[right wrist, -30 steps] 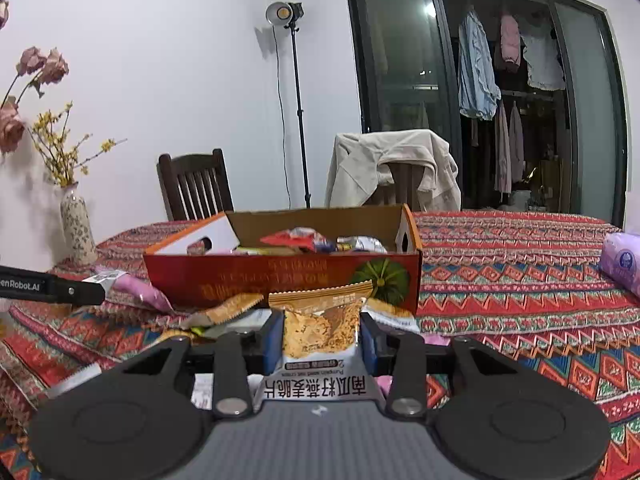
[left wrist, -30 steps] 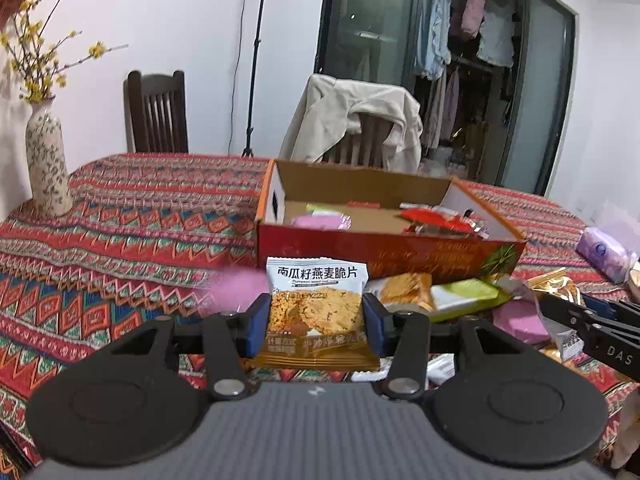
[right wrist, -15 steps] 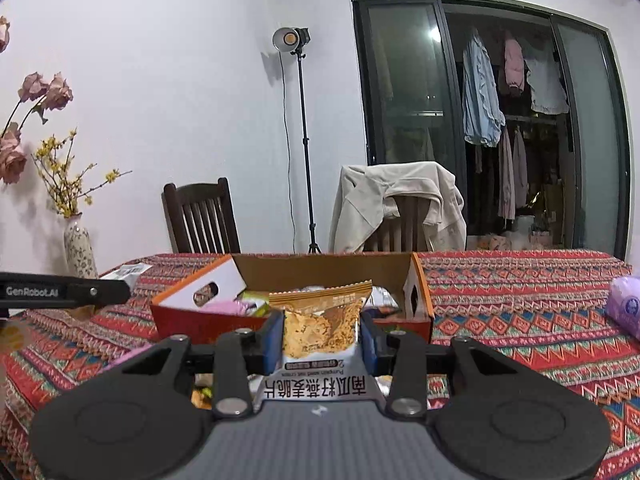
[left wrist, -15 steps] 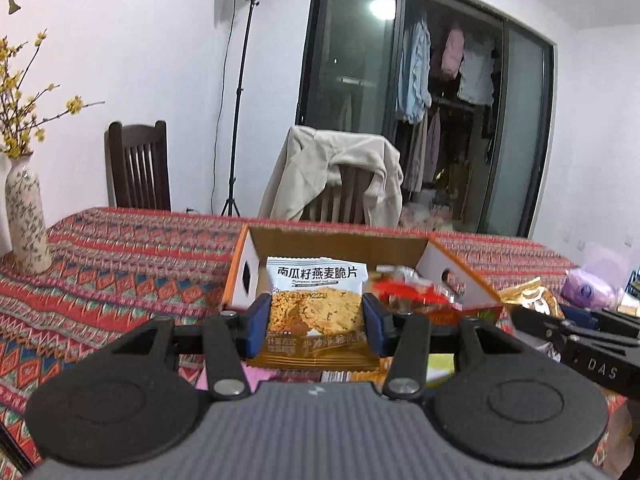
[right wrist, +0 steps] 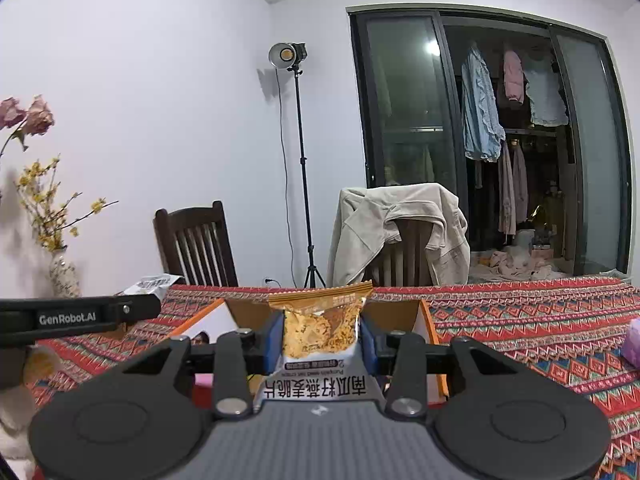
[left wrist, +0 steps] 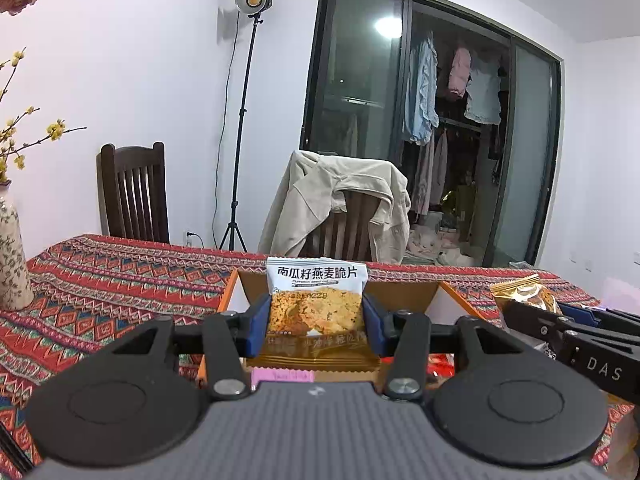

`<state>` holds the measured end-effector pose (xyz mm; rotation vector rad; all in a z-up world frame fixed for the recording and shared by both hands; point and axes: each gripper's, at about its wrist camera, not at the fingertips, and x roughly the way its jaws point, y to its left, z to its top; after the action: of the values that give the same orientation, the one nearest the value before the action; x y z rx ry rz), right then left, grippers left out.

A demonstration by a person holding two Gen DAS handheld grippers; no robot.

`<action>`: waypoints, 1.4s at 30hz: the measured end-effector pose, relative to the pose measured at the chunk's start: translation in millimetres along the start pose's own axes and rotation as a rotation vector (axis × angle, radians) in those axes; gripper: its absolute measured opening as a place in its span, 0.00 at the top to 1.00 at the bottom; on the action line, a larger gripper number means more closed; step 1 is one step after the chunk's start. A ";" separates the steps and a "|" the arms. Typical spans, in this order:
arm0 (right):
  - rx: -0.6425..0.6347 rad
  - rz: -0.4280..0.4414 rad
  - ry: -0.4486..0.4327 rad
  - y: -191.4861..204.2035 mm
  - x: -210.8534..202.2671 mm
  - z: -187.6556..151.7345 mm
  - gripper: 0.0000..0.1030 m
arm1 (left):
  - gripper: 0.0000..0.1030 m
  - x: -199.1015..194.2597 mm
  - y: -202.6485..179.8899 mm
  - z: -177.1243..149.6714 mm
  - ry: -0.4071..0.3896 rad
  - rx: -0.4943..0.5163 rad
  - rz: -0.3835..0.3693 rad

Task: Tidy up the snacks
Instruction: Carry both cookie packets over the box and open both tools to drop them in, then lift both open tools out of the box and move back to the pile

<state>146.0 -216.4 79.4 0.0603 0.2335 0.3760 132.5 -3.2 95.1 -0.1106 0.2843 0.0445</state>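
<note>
- The surface (left wrist: 120,280), covered by a red patterned cloth, carries the items; two dark wooden chairs stand behind it, one draped with a beige jacket (left wrist: 340,200).
- An open cardboard box (right wrist: 428,320) with orange rims sits on the surface, directly ahead of both tools. A pink packet (left wrist: 282,376) shows low at its near side in the left wrist view.
- A floral vase (left wrist: 12,264) with yellow-blossomed twigs stands on the surface at the far left.
- The left hand-held gripper (left wrist: 316,316) is clamped on an oat crisp packet (left wrist: 316,304), white header upward, both blue pads pressing its sides. The packet is held above the box's near edge.
- The right hand-held gripper (right wrist: 318,336) is clamped on a second oat crisp packet (right wrist: 318,324), held upside down with the gold crimped end upward, likewise in front of the box opening.
- Each tool shows at the edge of the other's view, side by side and near one another.
</note>
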 end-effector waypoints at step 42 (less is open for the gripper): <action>0.040 -0.055 0.098 -22.8 90.3 -25.7 0.00 | 0.00 83.6 28.8 -19.1 0.054 -0.064 0.074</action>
<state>229.7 -203.7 32.7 0.0750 0.3387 0.3194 205.6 25.5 50.3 -0.1653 0.3409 0.1243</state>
